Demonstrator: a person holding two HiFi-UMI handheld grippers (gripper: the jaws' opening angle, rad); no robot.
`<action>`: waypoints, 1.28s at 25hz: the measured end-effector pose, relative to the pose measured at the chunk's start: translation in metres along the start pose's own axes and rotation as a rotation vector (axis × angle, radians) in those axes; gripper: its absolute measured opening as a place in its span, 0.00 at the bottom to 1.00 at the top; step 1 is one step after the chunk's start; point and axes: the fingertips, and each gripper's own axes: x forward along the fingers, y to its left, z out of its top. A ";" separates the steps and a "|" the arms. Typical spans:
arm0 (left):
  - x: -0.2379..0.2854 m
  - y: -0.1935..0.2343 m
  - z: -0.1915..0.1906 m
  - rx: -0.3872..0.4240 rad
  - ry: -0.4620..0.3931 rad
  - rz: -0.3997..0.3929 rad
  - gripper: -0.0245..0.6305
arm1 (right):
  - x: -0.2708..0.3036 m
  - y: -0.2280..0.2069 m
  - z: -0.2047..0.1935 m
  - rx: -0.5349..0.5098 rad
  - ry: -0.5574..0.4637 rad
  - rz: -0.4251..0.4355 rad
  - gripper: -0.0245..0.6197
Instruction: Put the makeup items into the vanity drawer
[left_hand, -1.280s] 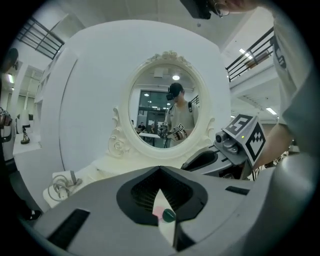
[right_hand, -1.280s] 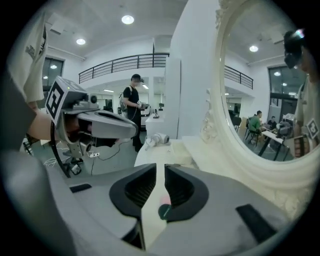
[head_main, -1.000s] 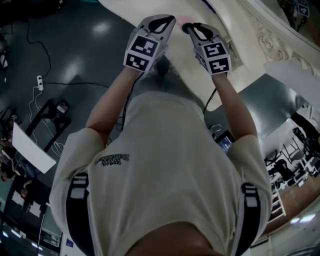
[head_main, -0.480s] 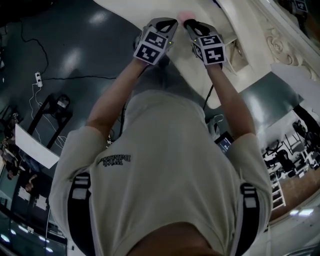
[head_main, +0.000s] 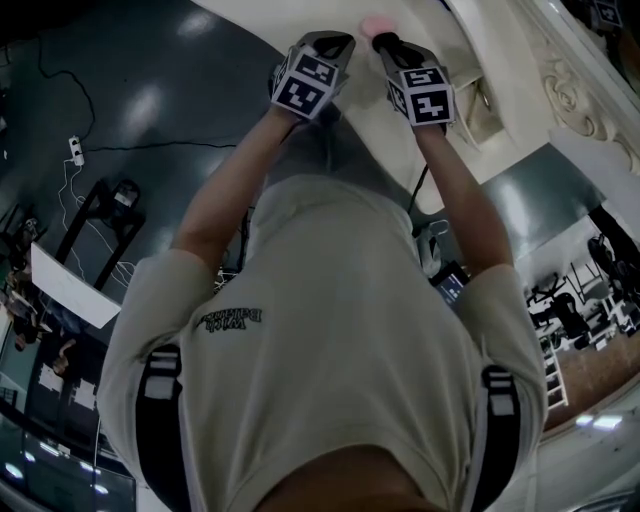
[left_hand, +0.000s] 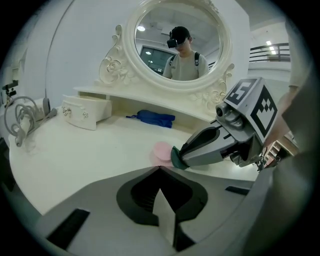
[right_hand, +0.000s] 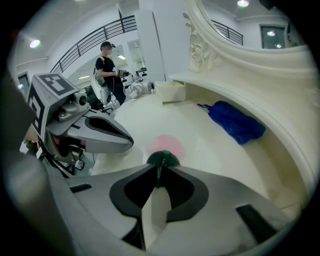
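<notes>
Now the right gripper (right_hand: 160, 172) is clamped on a small dark green round piece (right_hand: 161, 159). Its jaws have just squeezed in further on it, and a flat pink round disc (right_hand: 165, 145) lies on the cream vanity top (right_hand: 200, 137) just ahead of its tips. The left gripper (left_hand: 160, 170) rides close on its left, jaws together with nothing between them.

The small cream drawer box (left_hand: 86, 111) sits well off, ahead and to the left of the left gripper. The danger is that the green piece (what it is I cannot tell) is pinched only at the very tips. A knock on the top or a bump from the neighbouring gripper could pop it loose. Against a second ago, both grippers sit lower and nearer the pink disc.
</notes>
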 end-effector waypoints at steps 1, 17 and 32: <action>0.000 0.000 -0.001 0.000 0.003 -0.001 0.06 | 0.000 0.000 0.000 -0.004 -0.002 -0.003 0.12; -0.019 -0.006 0.013 0.021 -0.035 0.010 0.06 | -0.017 0.006 0.012 -0.011 -0.078 -0.015 0.05; -0.106 -0.034 0.102 0.121 -0.239 0.062 0.06 | -0.144 0.029 0.104 -0.067 -0.390 -0.027 0.05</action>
